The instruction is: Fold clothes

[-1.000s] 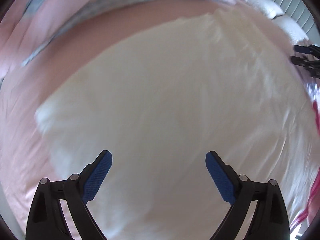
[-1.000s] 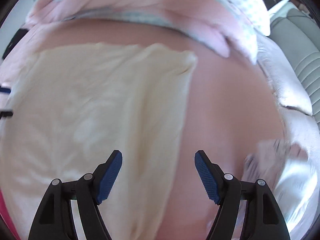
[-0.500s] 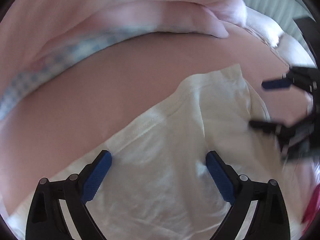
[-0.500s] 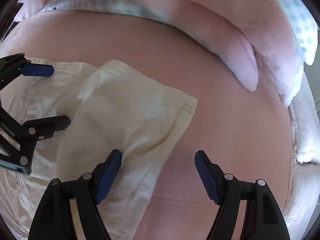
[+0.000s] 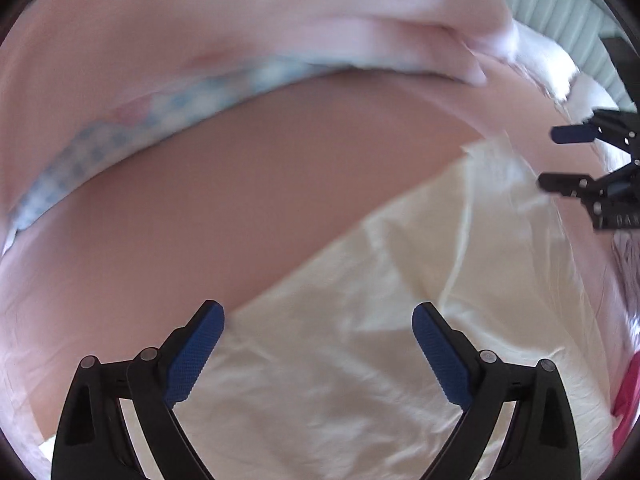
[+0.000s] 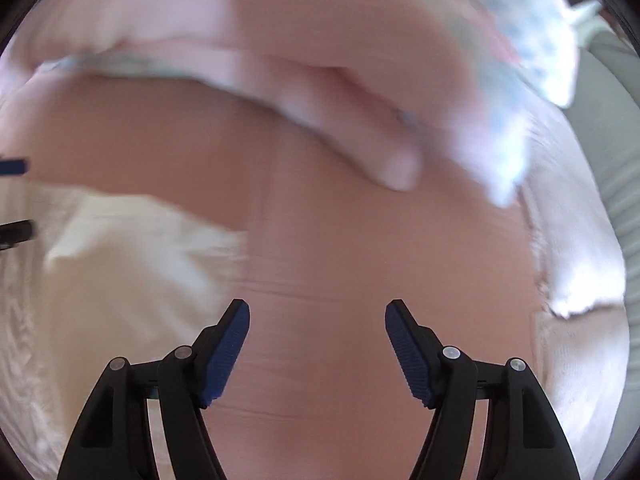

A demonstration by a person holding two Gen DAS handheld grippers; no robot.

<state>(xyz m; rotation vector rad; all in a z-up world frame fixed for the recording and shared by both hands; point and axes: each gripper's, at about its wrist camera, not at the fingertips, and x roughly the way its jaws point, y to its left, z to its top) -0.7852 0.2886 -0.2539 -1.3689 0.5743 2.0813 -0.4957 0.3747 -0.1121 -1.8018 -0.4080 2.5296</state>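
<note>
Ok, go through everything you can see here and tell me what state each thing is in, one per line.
Left gripper: open, empty, over the cloth.
Right gripper: open, empty, over the bare sheet.
Cream garment: lying on the bed, wrinkled, corner turned over.
Pink sheet: spread flat.
Pink blanket: bunched at the far side.

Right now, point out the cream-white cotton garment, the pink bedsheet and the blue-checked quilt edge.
cream-white cotton garment (image 5: 400, 340): left wrist view, wrinkled middle panel.
pink bedsheet (image 5: 240, 208): left wrist view, bare stretch beyond the garment.
blue-checked quilt edge (image 5: 120, 148): left wrist view, checked trim strip.
</note>
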